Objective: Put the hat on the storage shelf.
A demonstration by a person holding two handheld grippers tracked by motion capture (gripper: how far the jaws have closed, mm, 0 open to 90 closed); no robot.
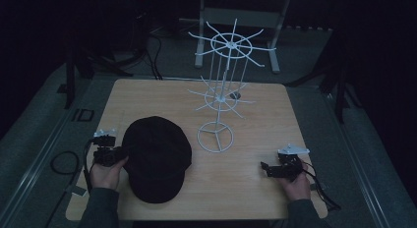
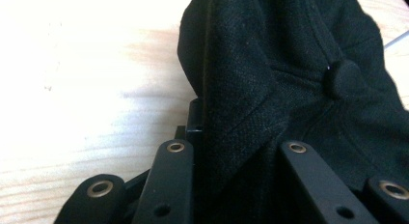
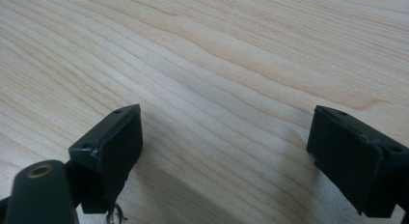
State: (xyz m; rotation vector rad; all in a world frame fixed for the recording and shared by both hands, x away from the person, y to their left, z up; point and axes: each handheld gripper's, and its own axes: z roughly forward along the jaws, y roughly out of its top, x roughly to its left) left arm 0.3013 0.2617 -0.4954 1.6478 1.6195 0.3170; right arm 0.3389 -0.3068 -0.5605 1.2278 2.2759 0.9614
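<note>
A black fabric cap (image 1: 157, 156) with a top button lies crown-up on the table's near left, edge pinched.

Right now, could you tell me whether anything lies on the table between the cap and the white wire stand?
Nothing visible does. The left gripper is shut on the cap, and only bare table separates the cap from the stand.
</note>
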